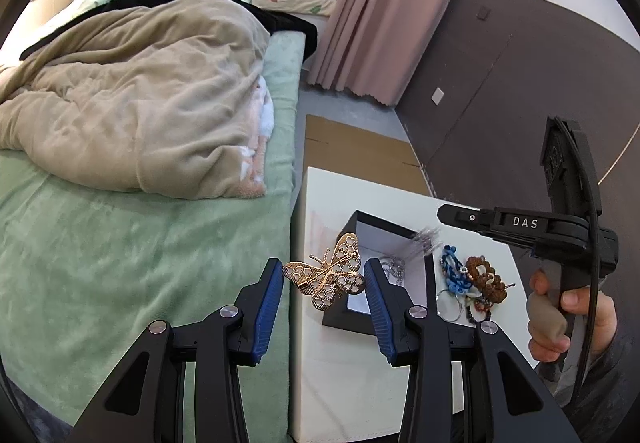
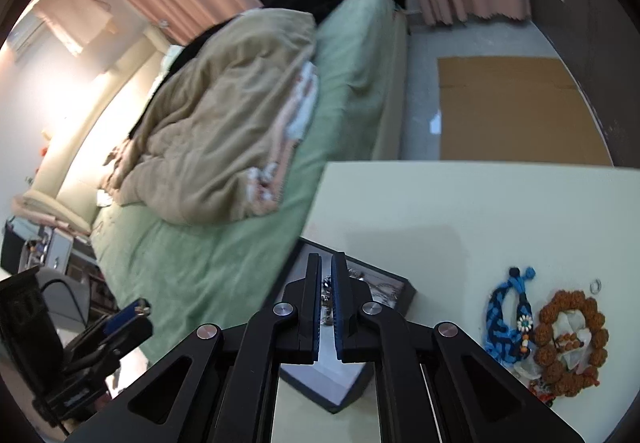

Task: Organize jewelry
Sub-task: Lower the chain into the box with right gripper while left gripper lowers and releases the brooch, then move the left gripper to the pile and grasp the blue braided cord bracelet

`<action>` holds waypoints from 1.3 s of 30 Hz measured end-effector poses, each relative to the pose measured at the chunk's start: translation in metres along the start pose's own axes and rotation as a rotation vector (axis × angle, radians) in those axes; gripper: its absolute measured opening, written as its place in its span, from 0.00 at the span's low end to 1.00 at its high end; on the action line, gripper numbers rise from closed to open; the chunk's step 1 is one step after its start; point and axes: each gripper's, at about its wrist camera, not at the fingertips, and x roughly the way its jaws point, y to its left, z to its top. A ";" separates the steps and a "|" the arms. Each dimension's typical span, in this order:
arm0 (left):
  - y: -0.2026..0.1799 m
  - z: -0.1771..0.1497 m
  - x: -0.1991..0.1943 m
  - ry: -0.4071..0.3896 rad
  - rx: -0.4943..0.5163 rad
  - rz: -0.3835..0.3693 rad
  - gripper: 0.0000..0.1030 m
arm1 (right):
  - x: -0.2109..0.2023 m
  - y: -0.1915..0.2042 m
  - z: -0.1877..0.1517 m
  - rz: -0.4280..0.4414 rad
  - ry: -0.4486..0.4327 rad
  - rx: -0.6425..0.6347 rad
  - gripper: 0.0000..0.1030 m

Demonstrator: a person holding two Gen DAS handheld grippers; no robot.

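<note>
My left gripper (image 1: 324, 279) is shut on a gold butterfly brooch (image 1: 328, 277), held between the blue pads (image 1: 270, 295) just above the near left corner of a black jewelry box (image 1: 340, 317) on the white table (image 1: 344, 383). A silver chain (image 1: 394, 267) lies in the box. My right gripper (image 1: 442, 214) reaches in from the right over the box; a blurred silvery piece (image 1: 424, 241) hangs below its tip. In the right wrist view its jaws (image 2: 326, 283) stand nearly closed on a dark beaded chain (image 2: 327, 297) over the box (image 2: 396, 285).
A pile of jewelry lies right of the box: a blue braided piece (image 2: 506, 315), a brown bead bracelet (image 2: 568, 339), a small ring (image 2: 596, 286), metal rings (image 1: 450, 303). A green bed (image 1: 120, 243) with a beige duvet (image 1: 140, 103) adjoins the table's left. Cardboard (image 2: 516, 111) lies on the floor beyond.
</note>
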 end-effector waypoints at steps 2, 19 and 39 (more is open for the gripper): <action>-0.006 0.000 0.006 0.015 0.018 0.002 0.42 | -0.001 -0.008 -0.003 0.007 -0.002 0.027 0.27; -0.063 -0.011 0.088 0.216 0.170 0.098 0.42 | -0.082 -0.070 -0.082 -0.024 -0.147 0.171 0.65; -0.071 -0.011 0.069 0.210 0.127 0.129 0.65 | -0.112 -0.122 -0.128 -0.071 -0.198 0.289 0.65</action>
